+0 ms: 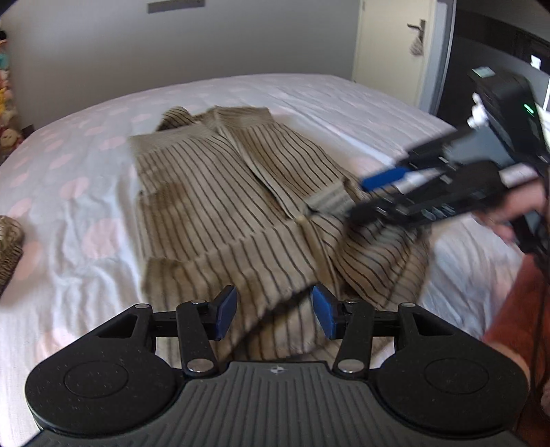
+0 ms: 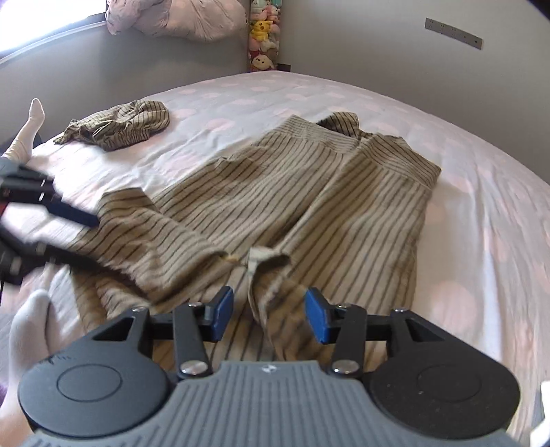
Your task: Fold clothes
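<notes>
We're hovering w/ both grippers over the striped shirt (image 2: pixel 275 192) lying spread on the bed (image 2: pixel 481 206). Left gripper (image 1: pixel 274 314) & right gripper (image 2: pixel 269 311): fingers spread apart, gripping nothing.

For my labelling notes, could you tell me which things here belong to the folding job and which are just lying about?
In the job:
striped garment spread on the bed
left gripper, open
right gripper, open
crumpled striped garment, possibly next

Lying about:
plush toys
wicker basket
bundled bedding
</notes>
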The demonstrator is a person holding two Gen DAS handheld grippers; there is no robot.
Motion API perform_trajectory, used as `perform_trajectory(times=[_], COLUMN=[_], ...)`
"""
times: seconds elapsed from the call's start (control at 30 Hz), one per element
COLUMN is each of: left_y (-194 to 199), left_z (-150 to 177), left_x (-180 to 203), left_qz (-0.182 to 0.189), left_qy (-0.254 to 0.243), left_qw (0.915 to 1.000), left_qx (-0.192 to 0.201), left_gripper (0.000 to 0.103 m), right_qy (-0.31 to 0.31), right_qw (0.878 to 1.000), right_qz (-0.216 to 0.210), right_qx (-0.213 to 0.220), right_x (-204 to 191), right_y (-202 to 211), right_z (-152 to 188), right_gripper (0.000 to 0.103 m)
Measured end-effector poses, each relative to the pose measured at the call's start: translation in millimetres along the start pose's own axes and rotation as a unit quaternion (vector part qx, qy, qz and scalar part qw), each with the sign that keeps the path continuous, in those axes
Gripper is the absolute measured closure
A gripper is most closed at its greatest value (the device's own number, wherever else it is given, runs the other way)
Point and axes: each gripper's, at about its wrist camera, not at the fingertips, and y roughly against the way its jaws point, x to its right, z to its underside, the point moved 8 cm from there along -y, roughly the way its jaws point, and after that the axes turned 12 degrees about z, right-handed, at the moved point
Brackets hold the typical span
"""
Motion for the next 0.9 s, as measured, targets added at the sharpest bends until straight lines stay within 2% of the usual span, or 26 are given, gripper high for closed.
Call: perform_trajectory(times=[0.07,0.1,0.17,0.33,0.47,0.63,0.7,0.73,0.77,0.8,0.87,0.9], left_y=[-5,-6,-7,-9,-11,-12,-12,-11,-10,-10,-13,-15], left_z=[6,8,12,17,24,33,36,39,42,45,53,57], left_x=[3,4,4,7,12,19,22,26,30,34,40,42], left_qz=[0.001,0.002,0.004,0.015,0.013,0.006,0.004,0.003,0.002,-0.002,-0.020,-0.032], left_qy=[-0.003,-0.004,-0.007,-0.061,-0.113,-0.179,-0.207,-0.230,-0.252,-0.278,-0.332,-0.358], left_qw=[1.0000,0.9999,0.9999,0.9973,0.9918,0.9801,0.9735,0.9680,0.9618,0.9541,0.9348,0.9239], left_qx=[-0.008,-0.010,-0.014,-0.037,-0.059,-0.086,-0.097,-0.101,-0.106,-0.112,-0.124,-0.130], left_gripper=[0.056,0.056,0.056,0.051,0.041,0.038,0.038,0.036,0.034,0.032,0.028,0.028], right_qy=[0.002,0.003,0.011,0.133,0.125,0.111,0.122,0.135,0.152,0.173,0.230,0.265], right_qw=[1.000,1.000,0.999,0.990,0.990,0.990,0.989,0.987,0.984,0.981,0.969,0.962], right_qz=[-0.003,-0.014,-0.034,-0.053,-0.058,-0.069,-0.072,-0.076,-0.081,-0.086,-0.083,-0.067], right_qx=[0.004,0.007,0.013,0.008,-0.019,-0.044,-0.039,-0.035,-0.032,-0.029,-0.027,-0.027], right_x=[-6,-10,-18,-54,-54,-51,-51,-52,-53,-54,-58,-58], right_y=[-8,-8,-6,10,-1,-7,6,15,24,34,48,51], right_z=[-5,-6,-8,22,38,40,38,38,39,41,51,59], right_gripper=[0.065,0.081,0.099,0.099,0.098,0.082,0.056,0.048,0.032,0.020,0.015,0.014])
